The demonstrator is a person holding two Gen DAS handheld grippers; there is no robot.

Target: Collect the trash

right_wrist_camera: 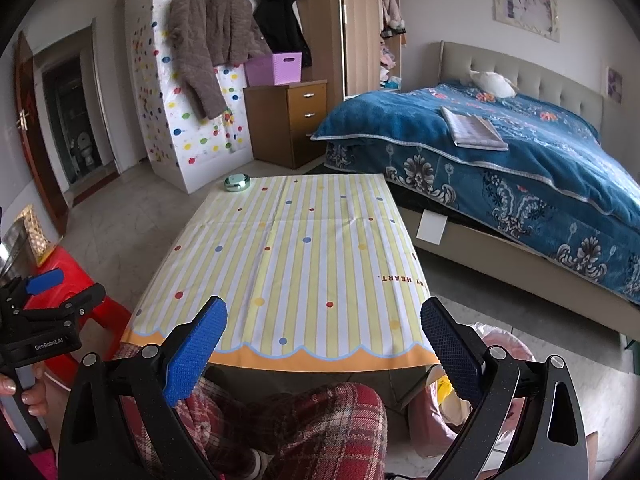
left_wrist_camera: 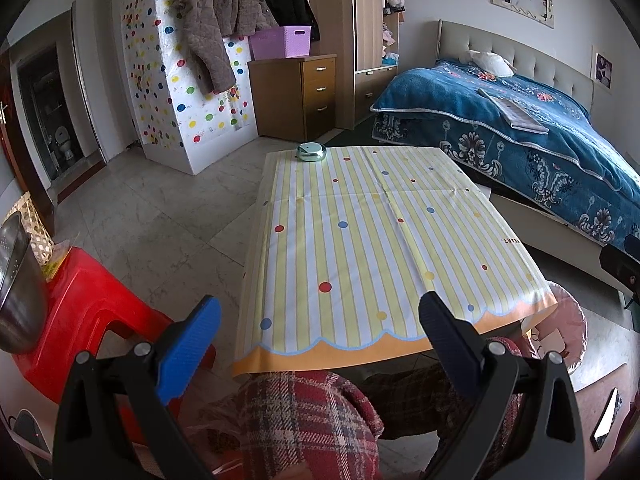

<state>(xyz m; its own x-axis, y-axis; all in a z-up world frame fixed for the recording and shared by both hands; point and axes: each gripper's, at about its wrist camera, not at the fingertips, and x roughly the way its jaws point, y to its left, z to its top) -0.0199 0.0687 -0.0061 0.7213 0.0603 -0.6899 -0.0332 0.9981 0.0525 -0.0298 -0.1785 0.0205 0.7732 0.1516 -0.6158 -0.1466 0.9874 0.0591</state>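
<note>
Both claws, left gripper (left_wrist_camera: 320, 320) and right gripper (right_wrist_camera: 324, 320), are gaping wide and holding nothing; the small round teal metal tin (left_wrist_camera: 311, 152) is sitting far off at twelve o'clock, nearer the left.

A bed (right_wrist_camera: 520, 152) with a blue blanket stands at two o'clock. A wooden cabinet (right_wrist_camera: 286, 124) at twelve, tiled floor (left_wrist_camera: 160, 216) at nine.

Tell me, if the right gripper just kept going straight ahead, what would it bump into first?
Probably the striped tablecloth on the table. The right gripper is open and empty, aimed across the tabletop; depth is hard to judge. The only thing on the cloth, a small green tin, sits off at the far left corner.
</note>
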